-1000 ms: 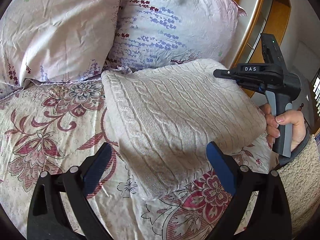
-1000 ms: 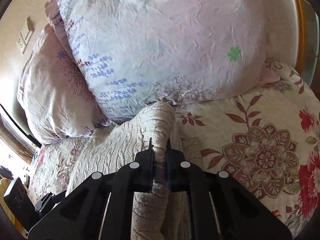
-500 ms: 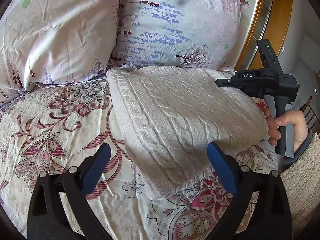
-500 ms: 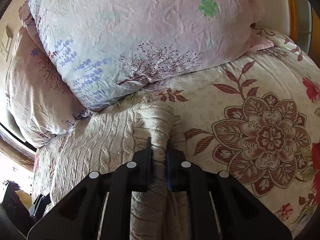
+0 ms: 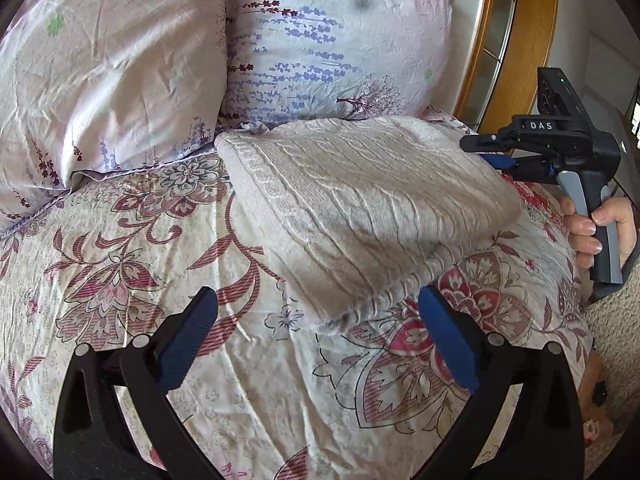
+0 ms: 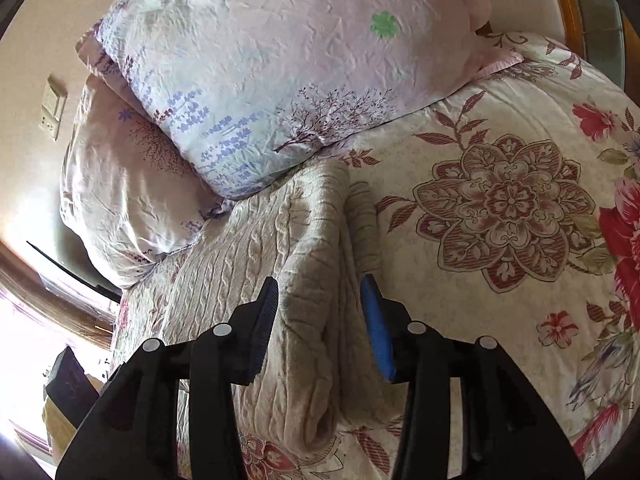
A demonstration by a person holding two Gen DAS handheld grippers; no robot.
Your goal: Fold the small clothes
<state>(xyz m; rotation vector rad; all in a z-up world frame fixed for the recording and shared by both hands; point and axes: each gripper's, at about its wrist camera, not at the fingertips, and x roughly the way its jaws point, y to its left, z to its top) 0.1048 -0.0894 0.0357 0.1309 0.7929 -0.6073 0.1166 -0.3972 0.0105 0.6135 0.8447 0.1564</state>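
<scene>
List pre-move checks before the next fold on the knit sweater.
1. Right hand-held gripper released: ok, jaws apart around the sweater edge.
2. Left hand-held gripper free: ok, open, holding nothing.
3. Sweater resting on the bedspread: ok.
4. Fold tidy: not ok, right edge bunched.
5. Clear of pillows: not ok, far edge touches one.
6. Layers aligned underneath: cannot tell.

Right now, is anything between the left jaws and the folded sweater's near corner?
Nothing visible. The left gripper is open, and only bare floral bedspread lies before the cream cable-knit sweater. The right gripper is open at the far edge, off that path.
</scene>
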